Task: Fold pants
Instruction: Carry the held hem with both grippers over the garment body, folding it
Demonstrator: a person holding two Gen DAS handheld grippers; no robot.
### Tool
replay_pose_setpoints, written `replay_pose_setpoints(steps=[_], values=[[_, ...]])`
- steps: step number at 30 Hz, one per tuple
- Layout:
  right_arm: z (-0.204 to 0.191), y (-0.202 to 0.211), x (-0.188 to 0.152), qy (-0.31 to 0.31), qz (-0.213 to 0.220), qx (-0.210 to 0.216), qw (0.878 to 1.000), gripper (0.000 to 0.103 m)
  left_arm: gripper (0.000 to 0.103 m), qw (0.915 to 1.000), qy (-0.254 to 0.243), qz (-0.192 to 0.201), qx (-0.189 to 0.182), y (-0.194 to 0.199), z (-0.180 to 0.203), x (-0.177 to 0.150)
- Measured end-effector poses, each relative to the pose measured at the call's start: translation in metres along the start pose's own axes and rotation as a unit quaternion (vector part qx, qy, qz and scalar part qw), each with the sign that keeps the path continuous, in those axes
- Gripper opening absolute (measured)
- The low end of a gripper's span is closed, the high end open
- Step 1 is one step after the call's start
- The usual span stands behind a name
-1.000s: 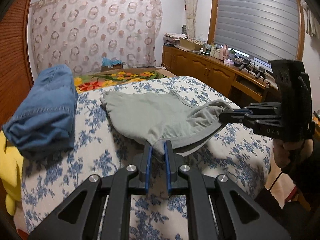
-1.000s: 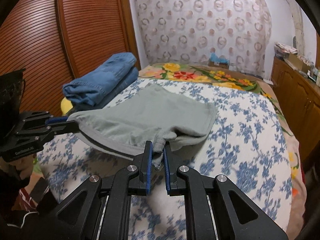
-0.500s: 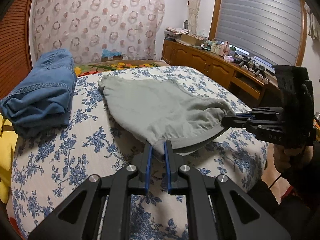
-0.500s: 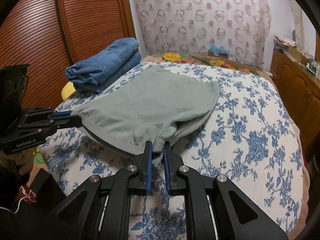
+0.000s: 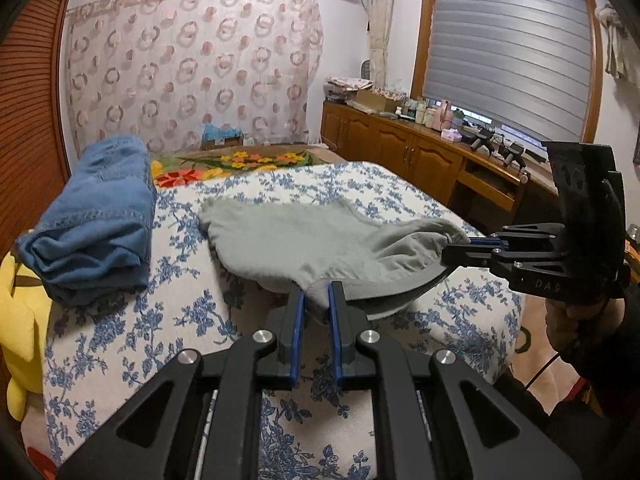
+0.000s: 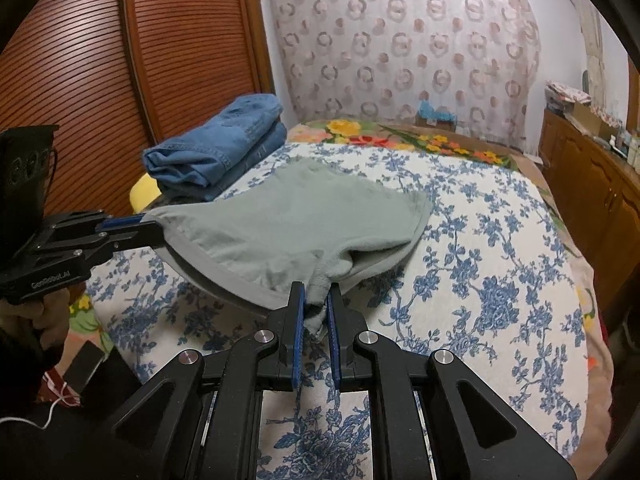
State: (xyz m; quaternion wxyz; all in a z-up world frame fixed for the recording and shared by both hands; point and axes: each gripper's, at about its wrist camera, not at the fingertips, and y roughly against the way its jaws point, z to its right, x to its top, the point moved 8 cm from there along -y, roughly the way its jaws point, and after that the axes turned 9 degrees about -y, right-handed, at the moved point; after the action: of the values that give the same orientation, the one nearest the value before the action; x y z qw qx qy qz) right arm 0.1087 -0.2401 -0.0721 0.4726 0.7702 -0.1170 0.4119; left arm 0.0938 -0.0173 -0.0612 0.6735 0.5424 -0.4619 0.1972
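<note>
Grey-green pants (image 5: 304,236) lie on the flowered bed, their near edge lifted off the cover. My left gripper (image 5: 315,300) is shut on one corner of that edge. My right gripper (image 6: 314,304) is shut on the other corner. The pants (image 6: 280,224) hang slack between the two grippers, and the far part rests flat on the bed. The right gripper (image 5: 460,250) shows at the right of the left wrist view. The left gripper (image 6: 154,226) shows at the left of the right wrist view.
Folded blue jeans (image 5: 96,224) sit at the bed's left side, also in the right wrist view (image 6: 216,152), over a yellow plush toy (image 5: 20,320). A wooden cabinet (image 5: 420,160) runs along the right. A slatted wardrobe door (image 6: 120,80) stands left. A bright flowered blanket (image 6: 400,136) lies beyond.
Both grippers keep hold of the pants' near edge. Over the last half second they have risen, and the jeans and pants sit farther off in the views again.
</note>
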Motion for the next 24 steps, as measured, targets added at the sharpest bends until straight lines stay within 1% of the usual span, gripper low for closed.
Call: replay_pose_setpoints(steps=[8, 20, 24], values=[[-0.005, 0.018, 0.013, 0.005, 0.020, 0.003, 1.000, 0.008, 0.009, 0.9998, -0.010, 0.018, 0.002, 0.019, 0.007, 0.015], [-0.011, 0.044, 0.023, 0.015, 0.042, 0.006, 0.999, 0.008, 0.009, 0.9988, -0.023, 0.042, 0.001, 0.042, 0.018, 0.031], [-0.010, 0.046, 0.024, 0.015, 0.046, 0.005, 0.999, 0.008, 0.009, 0.9989, -0.023, 0.040, -0.001, 0.041, 0.020, 0.031]])
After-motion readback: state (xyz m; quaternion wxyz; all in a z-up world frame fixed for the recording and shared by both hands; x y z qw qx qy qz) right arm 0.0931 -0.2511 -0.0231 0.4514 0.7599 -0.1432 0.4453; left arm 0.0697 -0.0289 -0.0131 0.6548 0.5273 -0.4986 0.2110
